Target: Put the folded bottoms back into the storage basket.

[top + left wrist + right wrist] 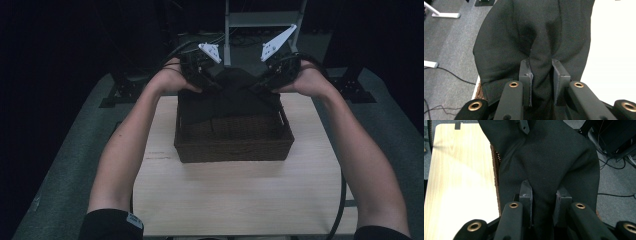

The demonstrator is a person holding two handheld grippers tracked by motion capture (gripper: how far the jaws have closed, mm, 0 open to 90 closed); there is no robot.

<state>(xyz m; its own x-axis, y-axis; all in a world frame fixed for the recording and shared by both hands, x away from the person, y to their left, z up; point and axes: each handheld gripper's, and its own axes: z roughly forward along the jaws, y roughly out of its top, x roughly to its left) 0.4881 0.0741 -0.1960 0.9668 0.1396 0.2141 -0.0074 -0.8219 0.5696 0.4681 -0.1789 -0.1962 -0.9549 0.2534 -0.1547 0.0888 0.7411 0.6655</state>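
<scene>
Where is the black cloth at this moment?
In the high view the black cloth hangs over the far end of the wicker basket, clamped between the left gripper and right gripper.

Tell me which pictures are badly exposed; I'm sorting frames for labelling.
High view: dim overall, the black cloth merges with the dark wicker basket. Left gripper view: sharp on the cloth, but the table is blown out white. Right gripper view: glare washes out the near tabletop.

basket (233,145) interior partly hidden under black cloth (235,92), cloth cut off at top edge in the left gripper view
</scene>
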